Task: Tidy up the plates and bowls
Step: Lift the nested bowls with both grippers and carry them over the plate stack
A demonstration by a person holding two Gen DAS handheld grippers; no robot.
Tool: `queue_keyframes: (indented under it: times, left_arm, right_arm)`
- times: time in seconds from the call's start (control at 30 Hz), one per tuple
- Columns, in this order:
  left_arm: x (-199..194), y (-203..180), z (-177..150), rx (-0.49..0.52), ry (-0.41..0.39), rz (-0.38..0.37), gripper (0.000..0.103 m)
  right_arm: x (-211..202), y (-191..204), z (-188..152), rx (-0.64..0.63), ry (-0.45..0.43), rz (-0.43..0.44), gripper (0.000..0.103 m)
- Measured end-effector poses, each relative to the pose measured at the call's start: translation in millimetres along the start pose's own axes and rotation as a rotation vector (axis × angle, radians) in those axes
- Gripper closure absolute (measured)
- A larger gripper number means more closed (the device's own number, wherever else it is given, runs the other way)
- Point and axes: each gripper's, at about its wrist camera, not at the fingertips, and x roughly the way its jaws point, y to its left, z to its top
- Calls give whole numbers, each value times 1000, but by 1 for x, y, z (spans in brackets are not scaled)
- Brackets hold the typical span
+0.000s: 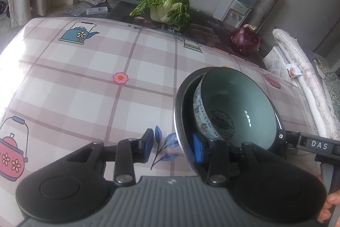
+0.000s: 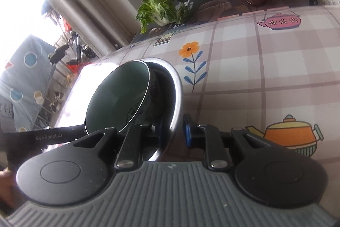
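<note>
A patterned ceramic bowl point(image 1: 235, 107) with a pale green inside sits nested in a dark metal bowl point(image 1: 180, 112), both tilted. My left gripper point(image 1: 172, 146) is open, its jaws straddling the metal bowl's rim without closing, one finger inside and one outside. In the right wrist view the ceramic bowl point(image 2: 119, 97) and the metal bowl point(image 2: 176, 88) show from the opposite side. My right gripper point(image 2: 173, 131) is also open, straddling the metal bowl's wall. Whether the pads touch the rim is unclear.
The checked tablecloth point(image 1: 95, 78) with teapot prints covers the table. A cabbage point(image 1: 165, 6) and a red onion point(image 1: 245, 40) lie at the far edge on a dark magazine. A water dispenser point(image 1: 235, 7) stands behind. A rolled cloth point(image 1: 301, 69) lies at right.
</note>
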Motion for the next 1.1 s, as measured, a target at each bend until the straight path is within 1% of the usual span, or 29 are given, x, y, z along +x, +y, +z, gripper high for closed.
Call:
queue_keyframes:
  times: [0.1,0.13,0.17,0.23,0.37,0.77,1.1]
  left_arm:
    - [1,-4,1,3,-8,-17,76]
    - [1,-6,1,7,-9,-24,83]
    - [0,-8,1,13,-11,-27,88]
    - [0,-13,0,30,-21,-6,88]
    - [-1,-14,-3,44,-37,5,88]
    - [-4,-15,-5,50,-44,20,88]
    - [-11,-17,-4,54,-68,19,87]
  right_arm:
    - [2,-5,0,47,-20,4,84]
    - [3,-5,0,54,-28,-1,84]
    - [3,-3,0,52,-36,-8,87]
    - [3,3,-1,28,-50,-21,92]
    - [3,12,-3,-40,-67,-61,92]
    - [2,11,-4,-55,-81,-42,91]
    - [0,12,-3,-67,-103,-29,91]
